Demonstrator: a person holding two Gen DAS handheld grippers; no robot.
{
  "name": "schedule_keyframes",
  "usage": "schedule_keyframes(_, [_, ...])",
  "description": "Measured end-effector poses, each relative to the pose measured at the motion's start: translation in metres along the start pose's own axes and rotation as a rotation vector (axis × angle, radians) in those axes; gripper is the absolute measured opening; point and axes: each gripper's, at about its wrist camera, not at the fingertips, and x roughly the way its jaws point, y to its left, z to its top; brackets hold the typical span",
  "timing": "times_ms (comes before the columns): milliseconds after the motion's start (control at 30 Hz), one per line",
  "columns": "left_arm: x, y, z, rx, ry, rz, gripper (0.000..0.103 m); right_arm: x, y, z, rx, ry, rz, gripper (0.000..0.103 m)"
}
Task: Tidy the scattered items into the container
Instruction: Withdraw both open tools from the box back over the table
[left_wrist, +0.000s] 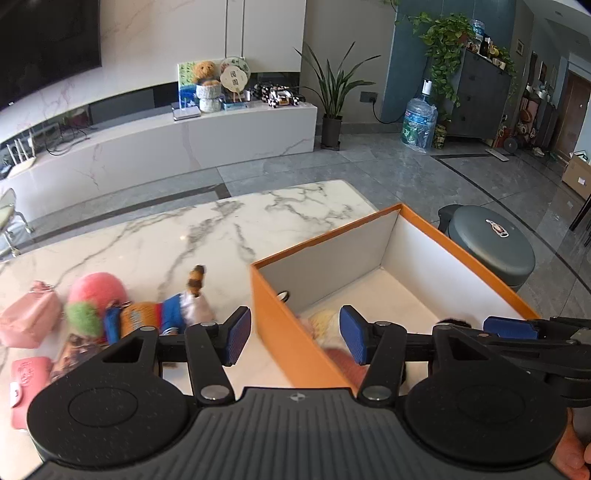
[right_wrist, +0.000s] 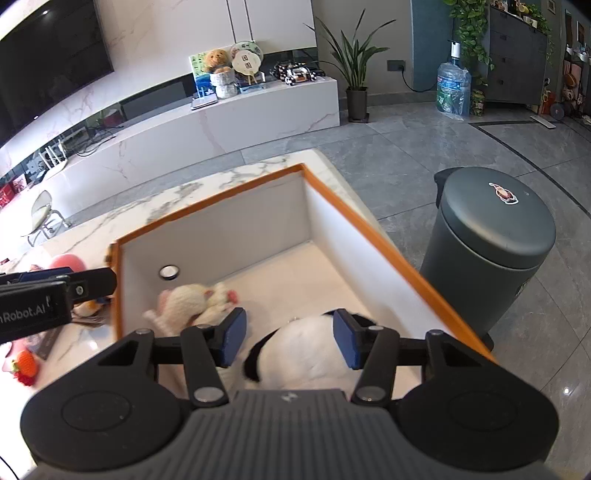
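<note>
You've got the marble surface (left_wrist: 221, 229) under everything, and the orange container (right_wrist: 369, 229) sits at its right end, open-topped, white inside. Inside it there's a white-and-black plush (right_wrist: 306, 347) at the near end and a cream knitted toy (right_wrist: 192, 299) just left of it. Your right hand-held gripper (right_wrist: 290, 338) hangs over that plush with its pads either side of it; I can't tell whether they press on it or stand just clear. If they do bite, lifting away could drag the plush back out.

Your left hand-held gripper (left_wrist: 295, 338) is spread with nothing between its pads, and it straddles the container's near-left wall. That's your risk: drop or swing from here and a finger catches the cardboard edge and shoves the light box along the surface.

Still out on the left: the pink round plush (left_wrist: 98, 291), the pink pouch (left_wrist: 27, 319), the orange-and-blue doll (left_wrist: 162, 310) and the pink case (left_wrist: 27, 384). They're bunched close, so a wide grab may nudge a neighbour off the near edge.
</note>
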Motion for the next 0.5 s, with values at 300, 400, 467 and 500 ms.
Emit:
schedule_keyframes(300, [-0.061,0.034,-0.021,-0.04,-0.074,0.071,0.063,-0.041,0.052,-0.019,-0.041,-0.05,0.061,0.056])
schedule_keyframes(400, [-0.082,0.047,-0.026,-0.056,-0.113,0.107,0.063,-0.056,0.073,-0.024,-0.063,-0.078,0.093,0.056])
schedule_keyframes(467, [-0.094,0.054,-0.03,-0.058,-0.141,0.134,0.063,-0.066,0.087,-0.028,-0.08,-0.091,0.114,0.056])
schedule_keyframes(500, [-0.1,0.059,-0.032,-0.058,-0.154,0.145,0.063,-0.07,0.094,-0.029,-0.09,-0.096,0.123,0.057])
